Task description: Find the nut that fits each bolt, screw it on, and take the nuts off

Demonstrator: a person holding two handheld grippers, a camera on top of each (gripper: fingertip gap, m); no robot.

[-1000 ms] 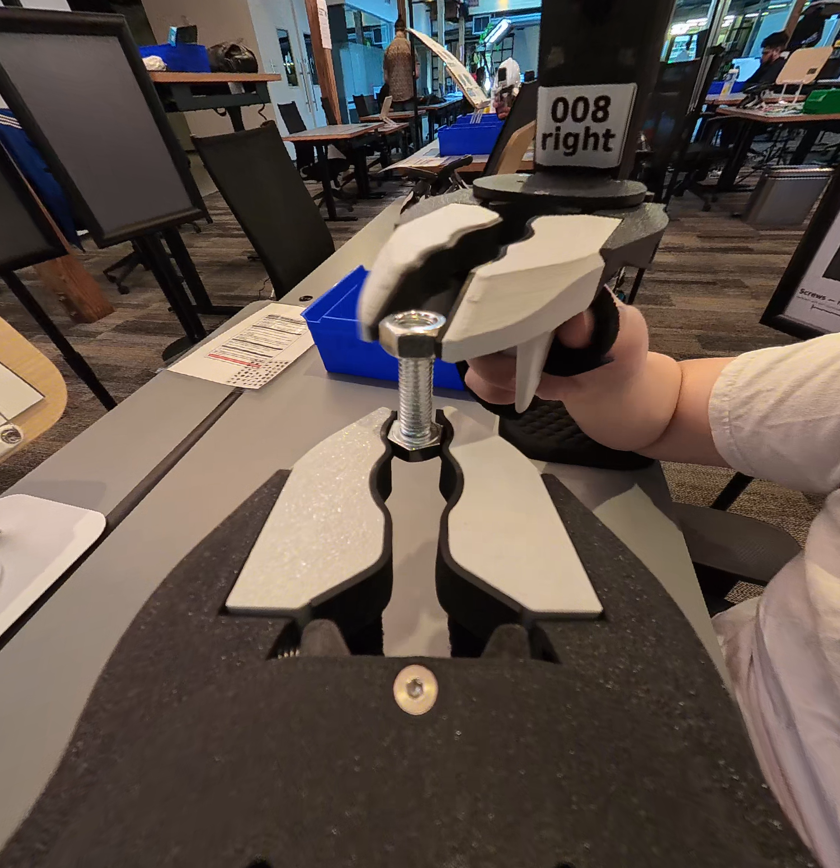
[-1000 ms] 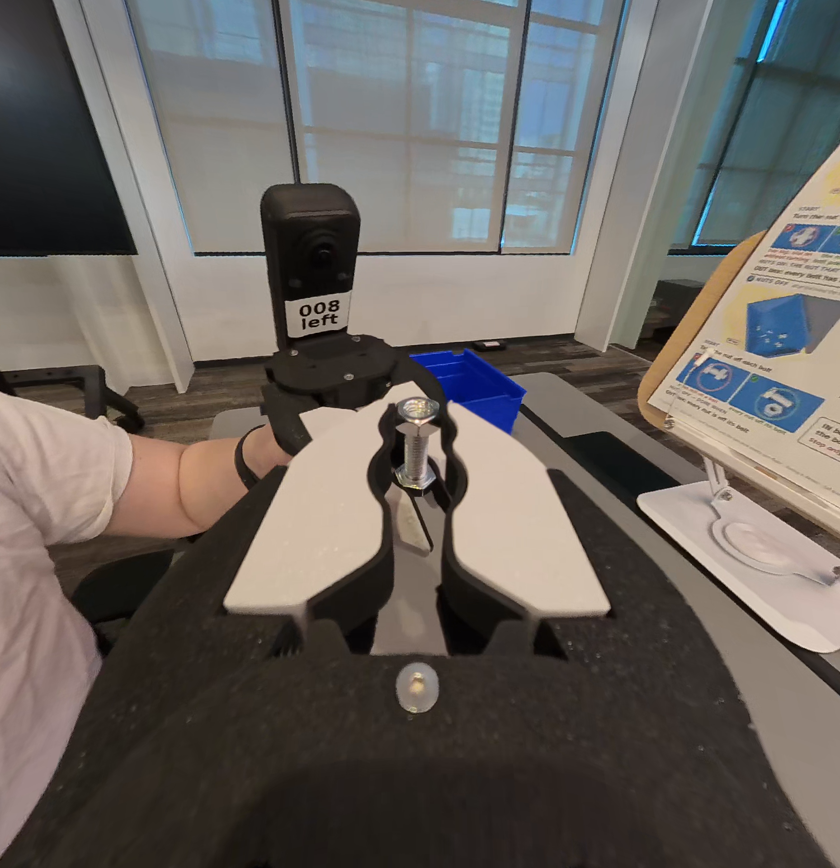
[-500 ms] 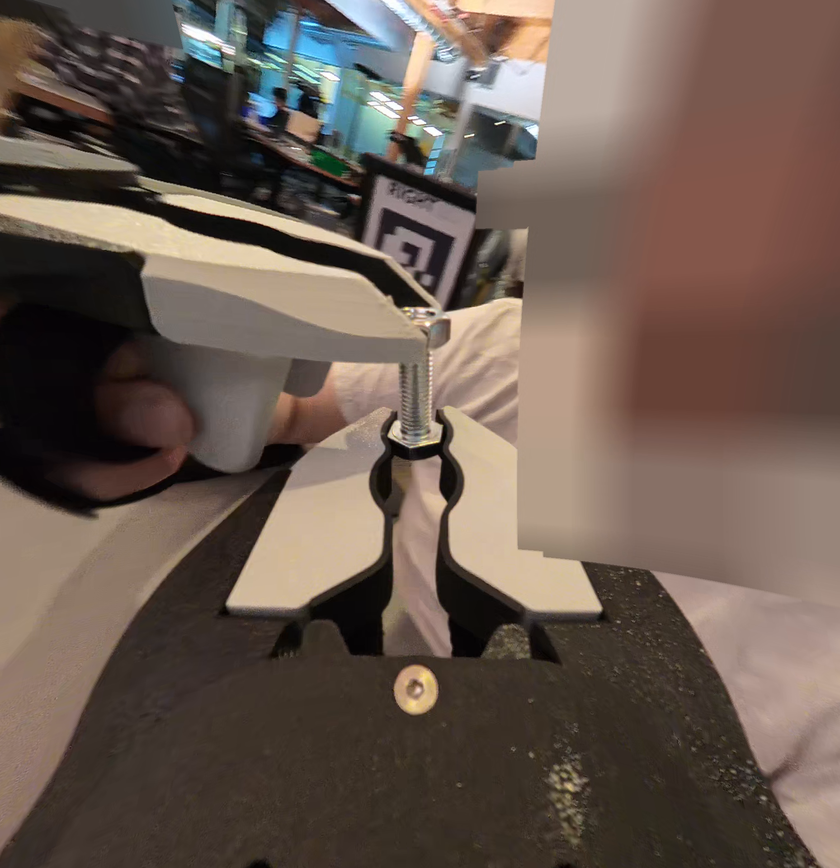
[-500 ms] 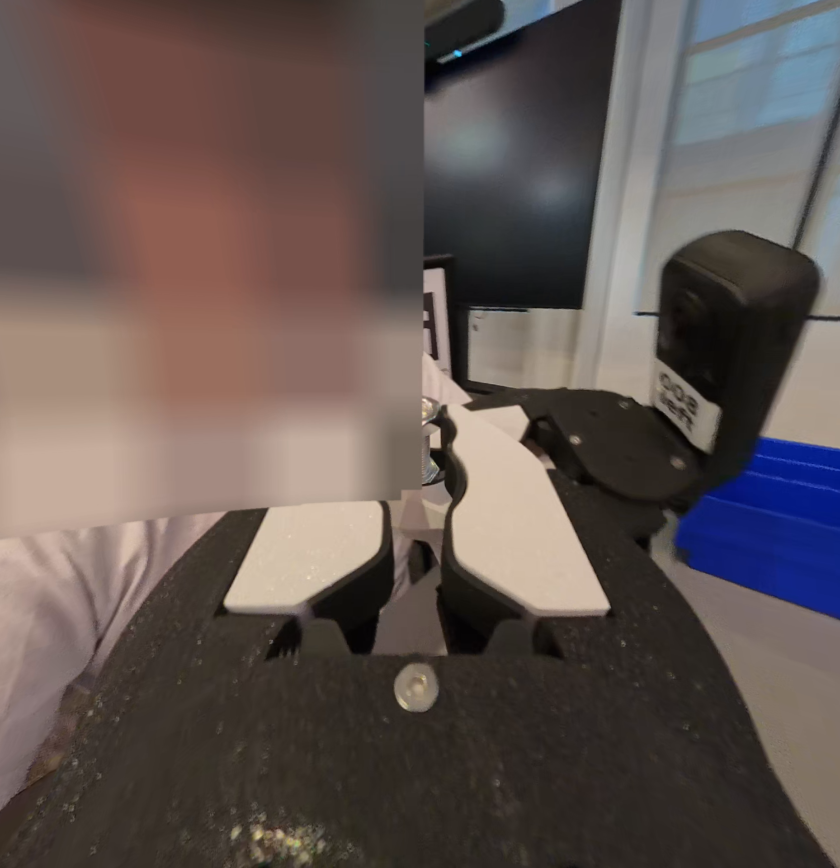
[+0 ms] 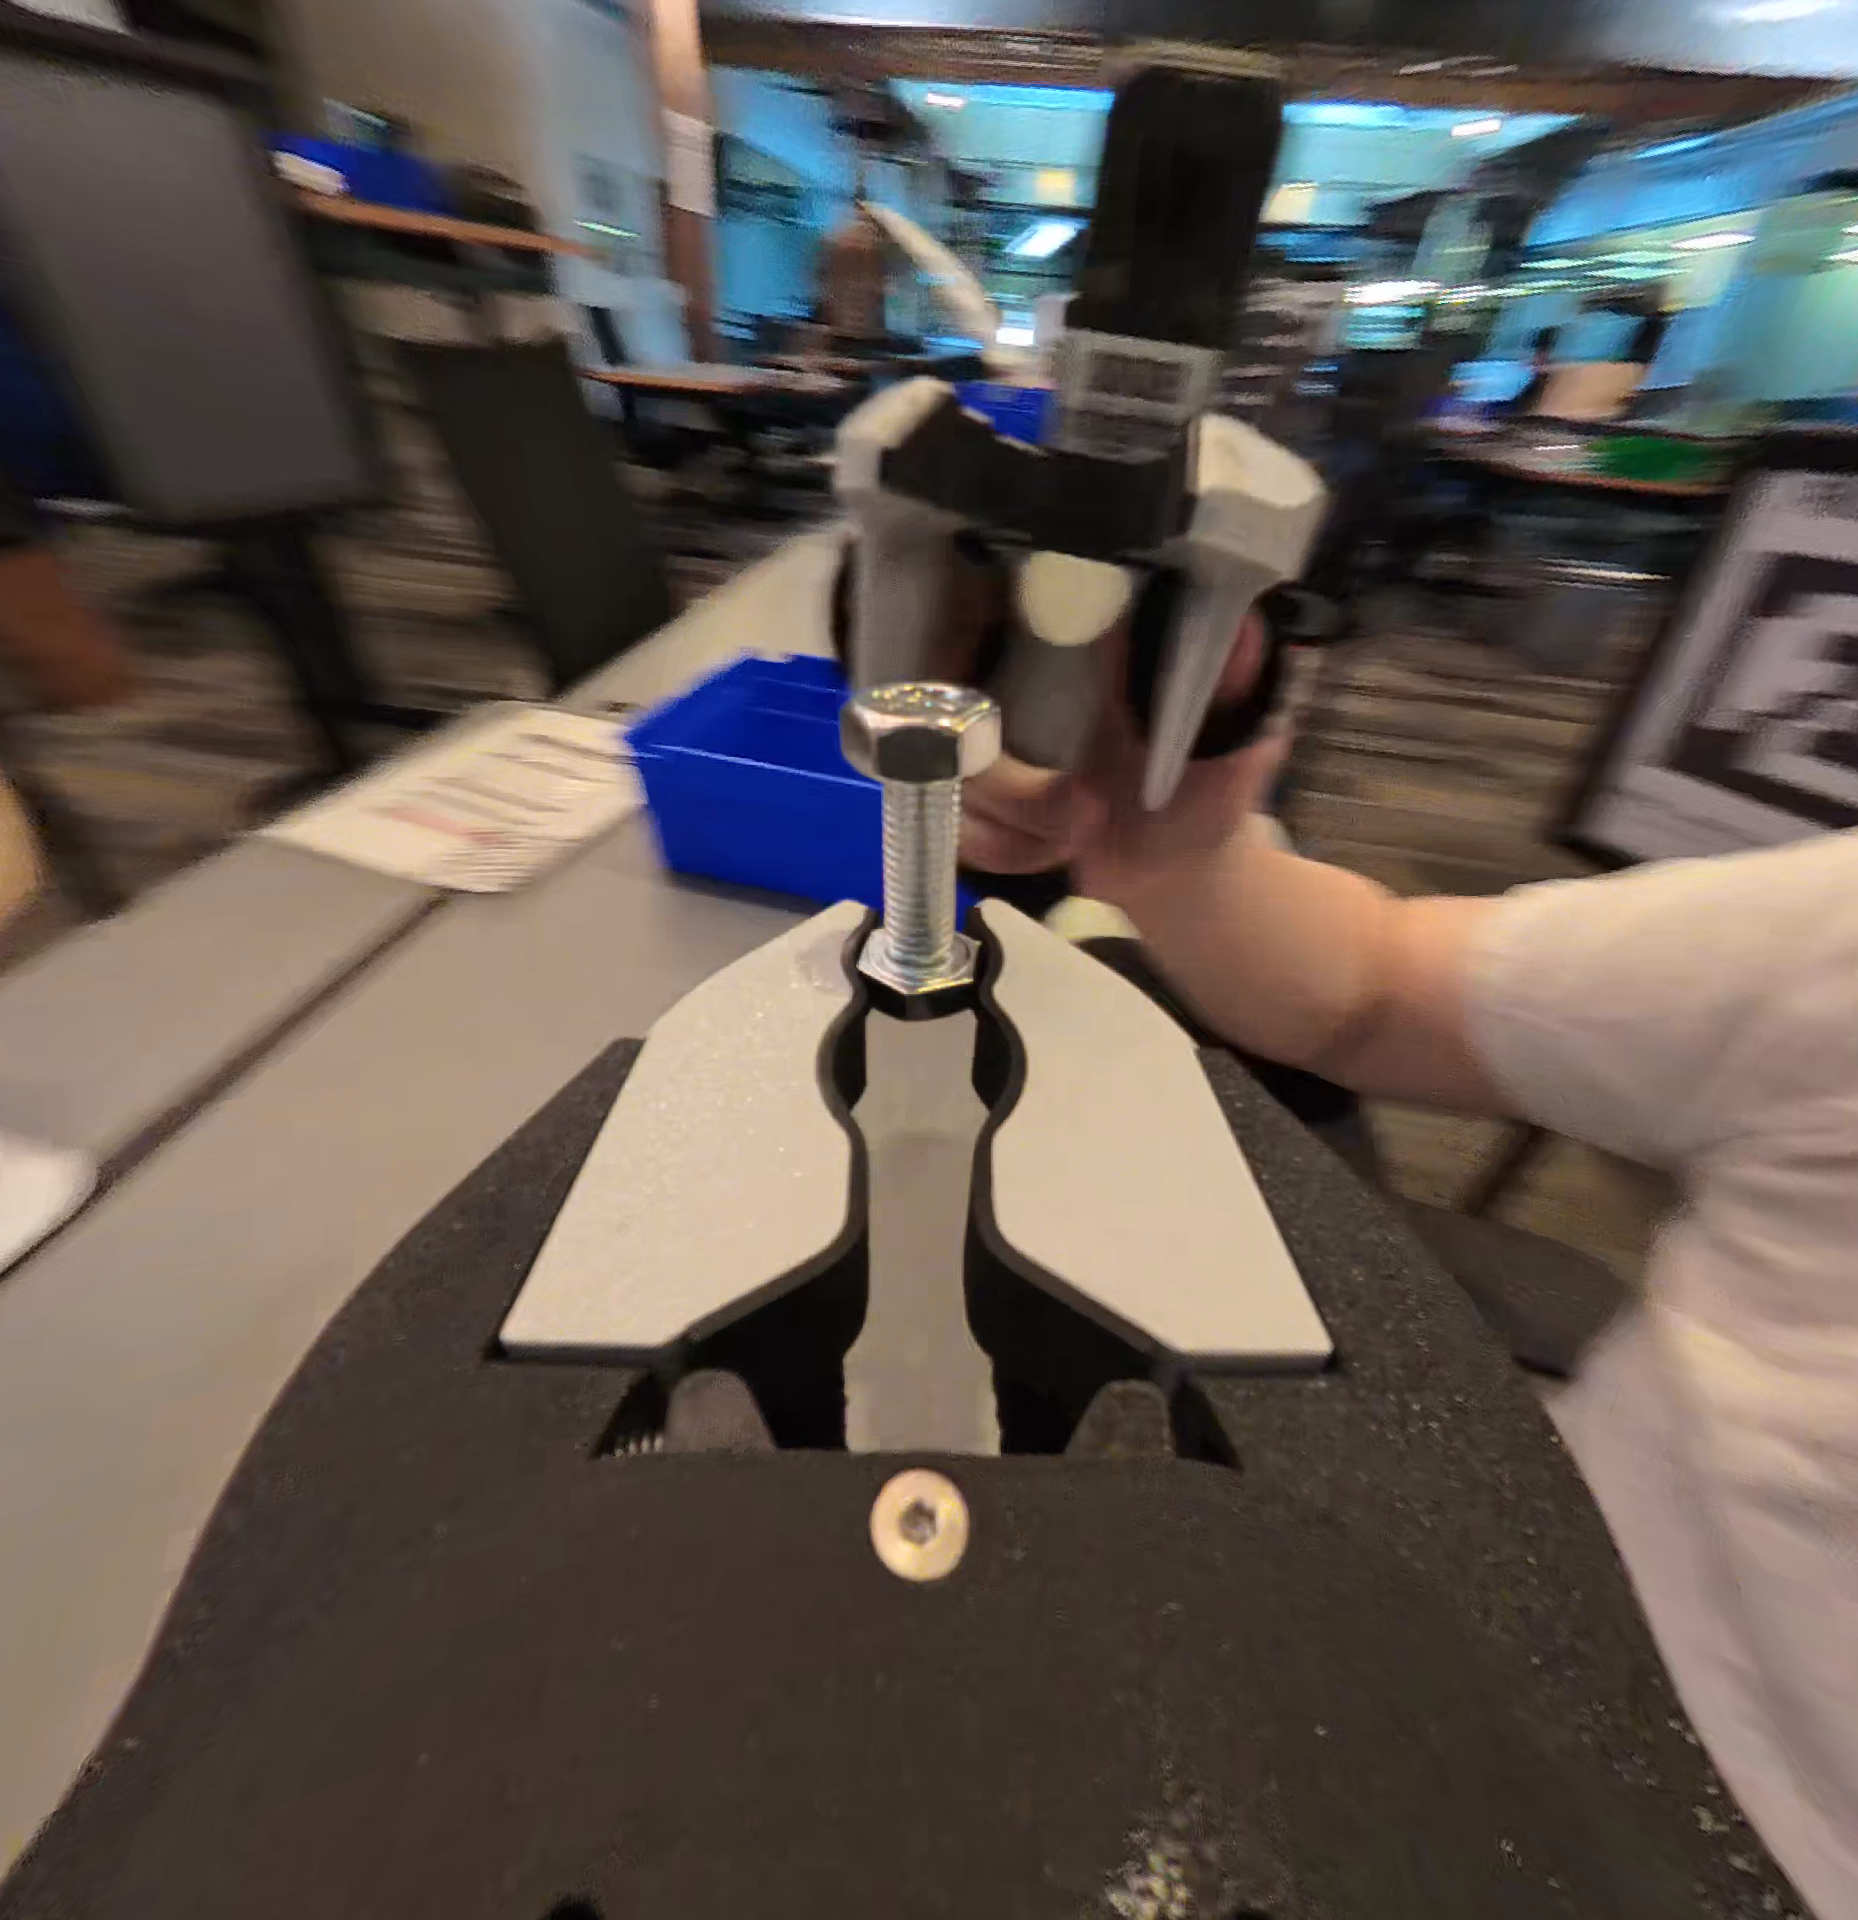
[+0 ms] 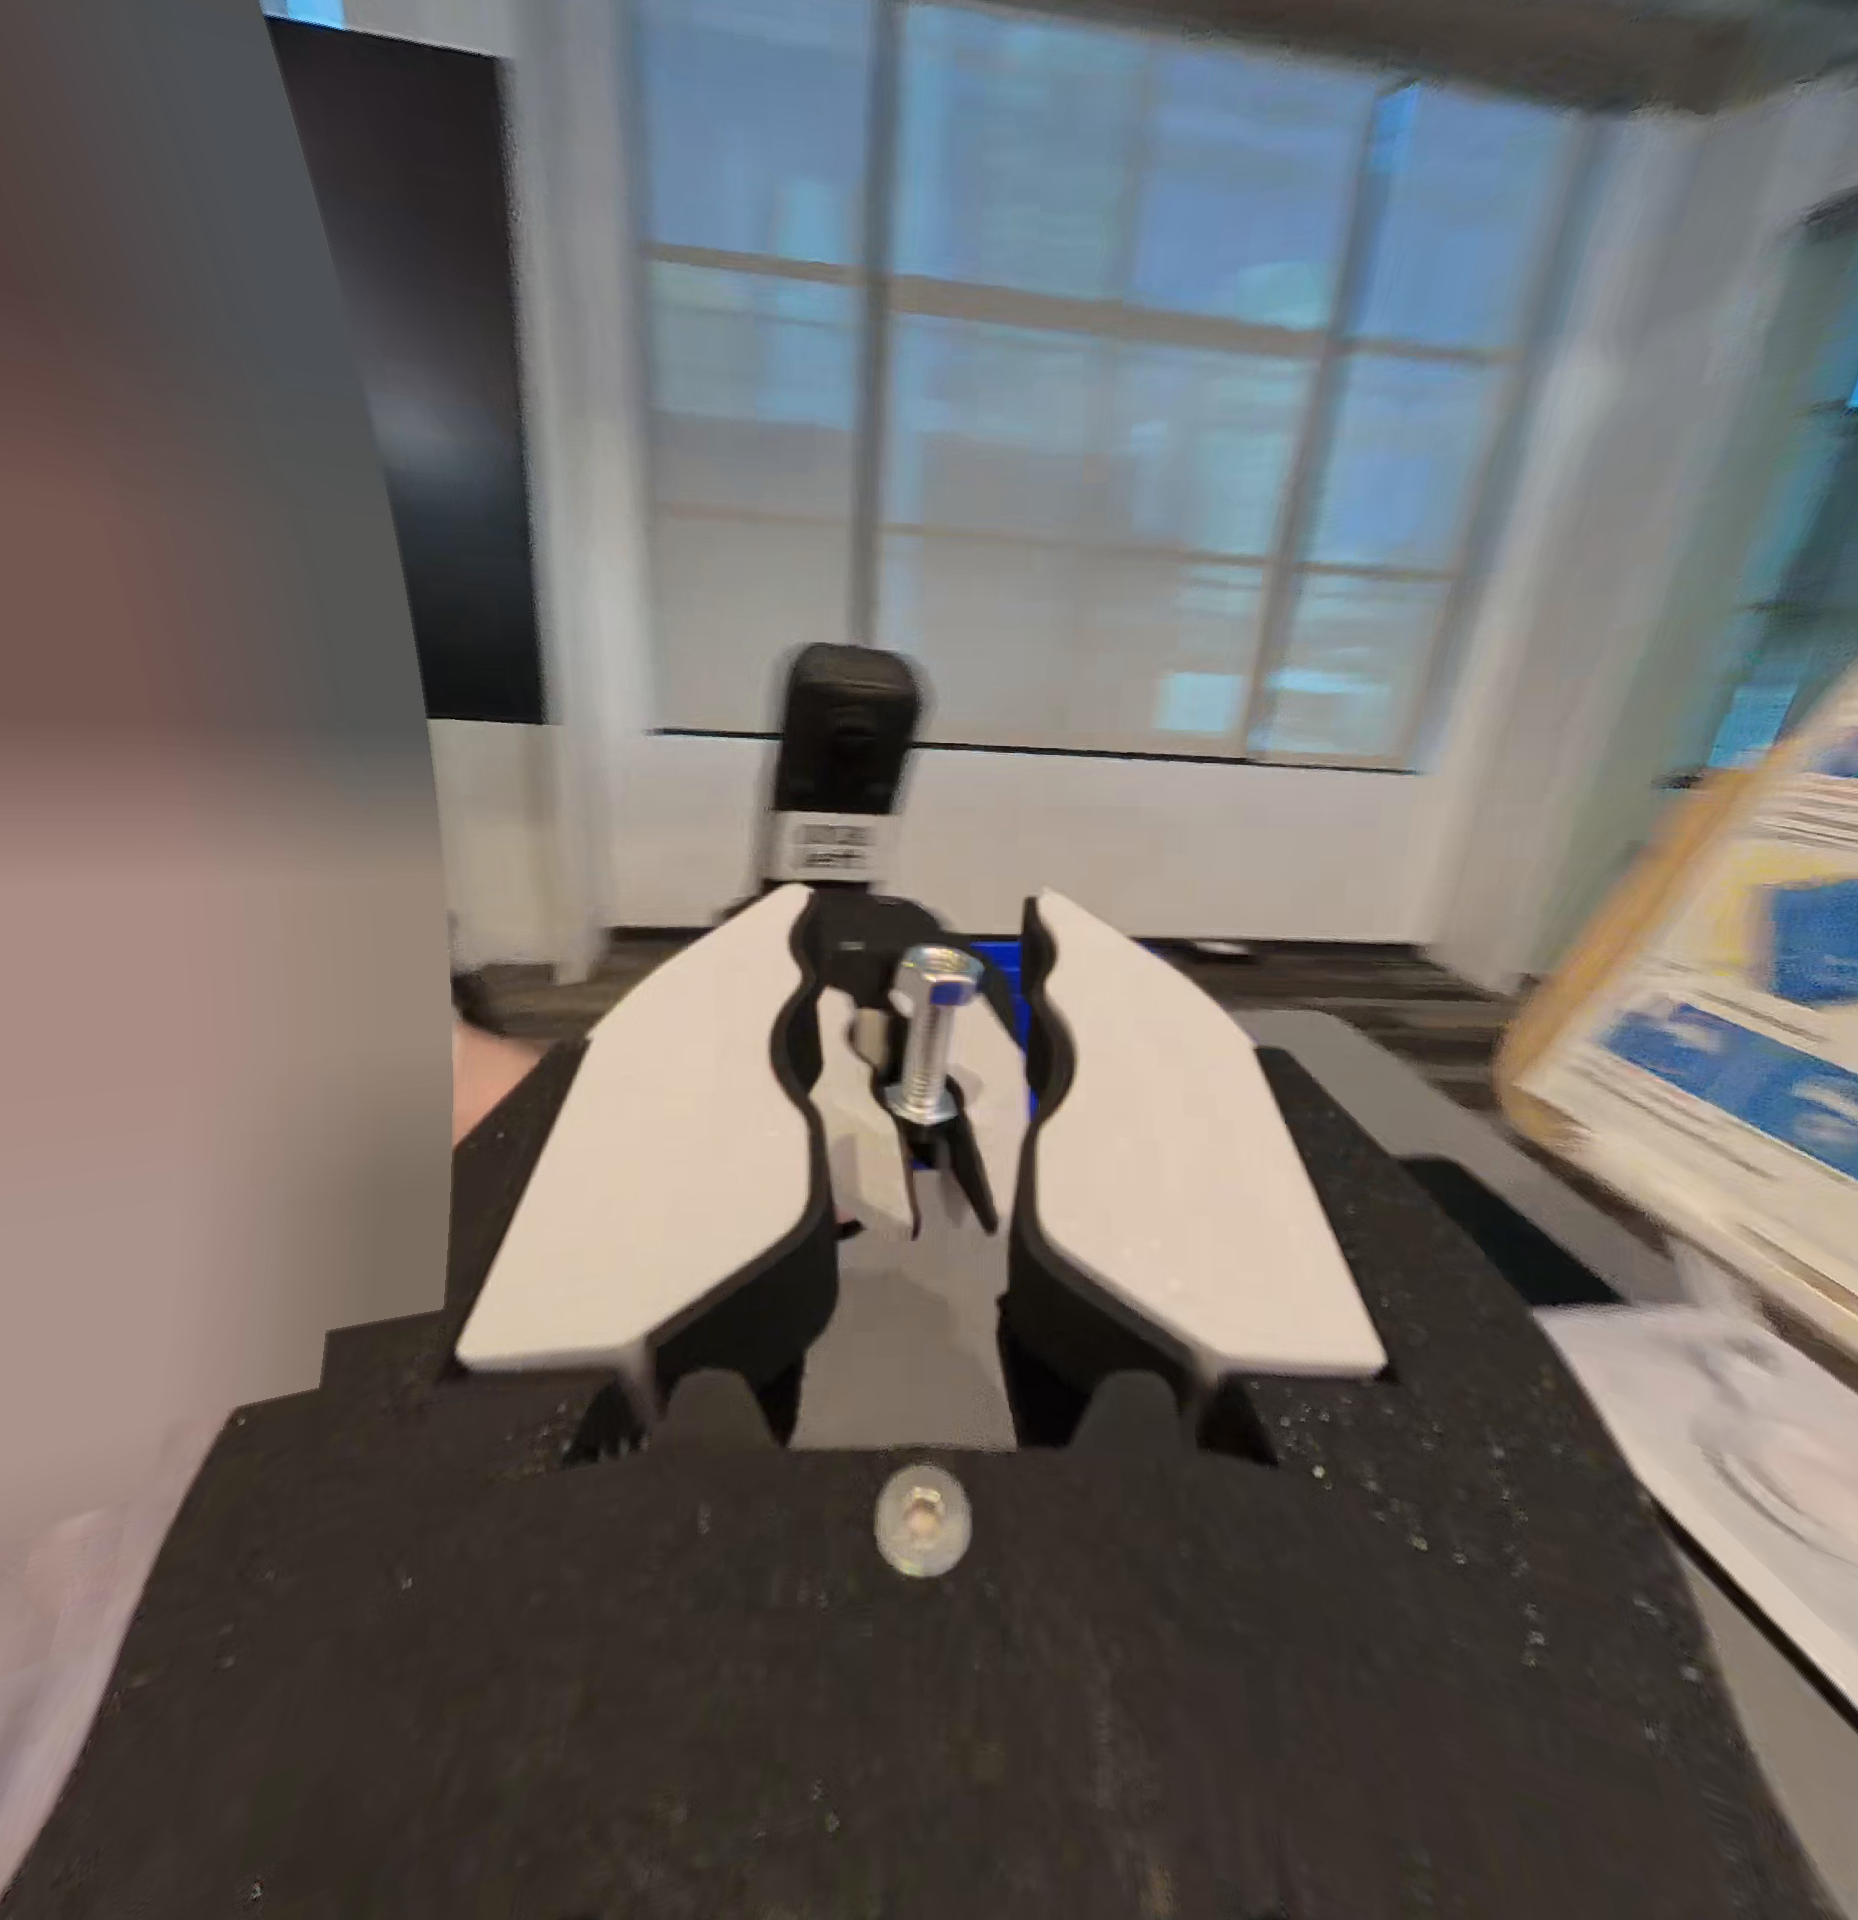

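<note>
A grey desk ran through a blurred open office, with a blue bin and a printed sheet lying on it. In the left wrist view the left gripper had its jaws clenched on a silver nut at their very tips, and the bolt threaded into that nut stood upright with its hex head on top. Beyond it the right gripper, held in a person's hand, hung with jaws spread and clear of the bolt head. The right wrist view showed the same: the right gripper's white fingers stood wide apart on either side of the bolt without touching it, with a tall window behind and an instruction board propped at the right edge.
</note>
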